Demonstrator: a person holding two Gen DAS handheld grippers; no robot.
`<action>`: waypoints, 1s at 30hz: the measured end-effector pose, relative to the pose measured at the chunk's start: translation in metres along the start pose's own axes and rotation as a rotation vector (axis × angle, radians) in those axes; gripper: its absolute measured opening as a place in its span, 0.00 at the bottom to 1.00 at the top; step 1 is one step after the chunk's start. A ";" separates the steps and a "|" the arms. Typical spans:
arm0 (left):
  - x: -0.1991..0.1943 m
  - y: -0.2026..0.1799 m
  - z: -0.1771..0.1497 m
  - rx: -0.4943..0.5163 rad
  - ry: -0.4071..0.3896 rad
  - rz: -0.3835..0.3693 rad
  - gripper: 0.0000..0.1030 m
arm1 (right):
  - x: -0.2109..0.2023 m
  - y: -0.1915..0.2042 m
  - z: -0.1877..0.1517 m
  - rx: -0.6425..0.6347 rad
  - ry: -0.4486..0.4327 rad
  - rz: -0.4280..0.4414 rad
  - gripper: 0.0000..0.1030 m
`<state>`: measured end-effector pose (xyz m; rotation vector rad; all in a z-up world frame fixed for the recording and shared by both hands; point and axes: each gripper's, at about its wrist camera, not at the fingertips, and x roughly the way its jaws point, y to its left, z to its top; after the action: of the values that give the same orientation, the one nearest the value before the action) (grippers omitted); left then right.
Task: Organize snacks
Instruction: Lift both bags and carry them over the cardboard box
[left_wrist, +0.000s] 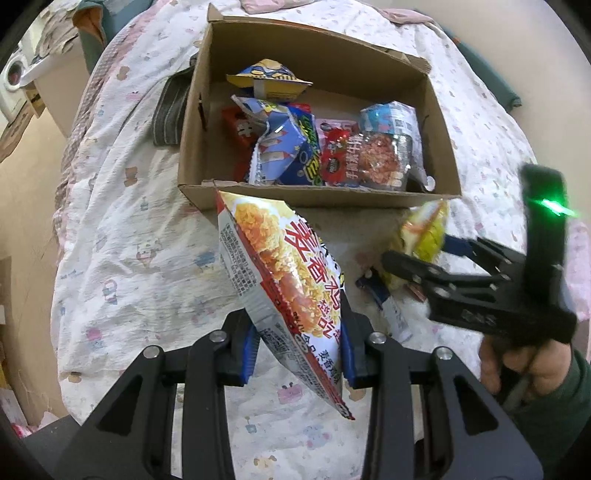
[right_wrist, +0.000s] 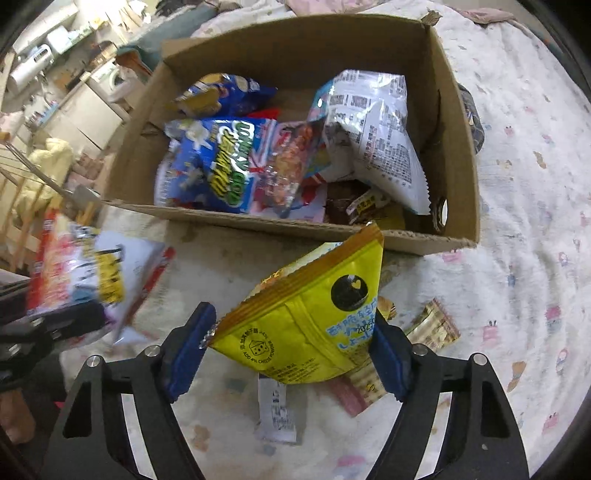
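Note:
A cardboard box (left_wrist: 376, 199) (right_wrist: 295, 225) stands on the bed and holds several snack bags. My left gripper (left_wrist: 299, 350) is shut on a white-and-red fried-chicken snack bag (left_wrist: 284, 266), held above the bedspread just short of the box's near wall; that bag shows blurred in the right wrist view (right_wrist: 92, 269). My right gripper (right_wrist: 291, 350) is shut on a yellow cheese snack bag (right_wrist: 314, 325), held in front of the box's near wall. It also shows in the left wrist view (left_wrist: 424, 254) with the yellow bag (left_wrist: 428, 229).
Small loose packets lie on the patterned bedspread (right_wrist: 517, 221) under the right gripper: a white sachet (right_wrist: 275, 413), a pink one (right_wrist: 347, 397) and a striped gold one (right_wrist: 436, 325). A grey striped cloth (left_wrist: 170, 110) lies left of the box. Room clutter stands beyond the bed's left edge.

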<state>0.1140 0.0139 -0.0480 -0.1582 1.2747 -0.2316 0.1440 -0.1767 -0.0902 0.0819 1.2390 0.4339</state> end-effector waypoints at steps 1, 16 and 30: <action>0.000 0.000 0.001 -0.004 -0.003 0.006 0.31 | -0.005 -0.001 -0.003 0.006 -0.005 0.014 0.78; -0.014 -0.006 0.004 -0.003 -0.111 0.066 0.31 | -0.111 -0.014 -0.024 0.038 -0.277 0.285 0.78; -0.096 -0.022 0.030 0.090 -0.287 0.107 0.31 | -0.161 -0.041 0.014 0.156 -0.520 0.307 0.78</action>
<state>0.1147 0.0168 0.0546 -0.0435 0.9819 -0.1668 0.1274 -0.2700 0.0470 0.4928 0.7439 0.5388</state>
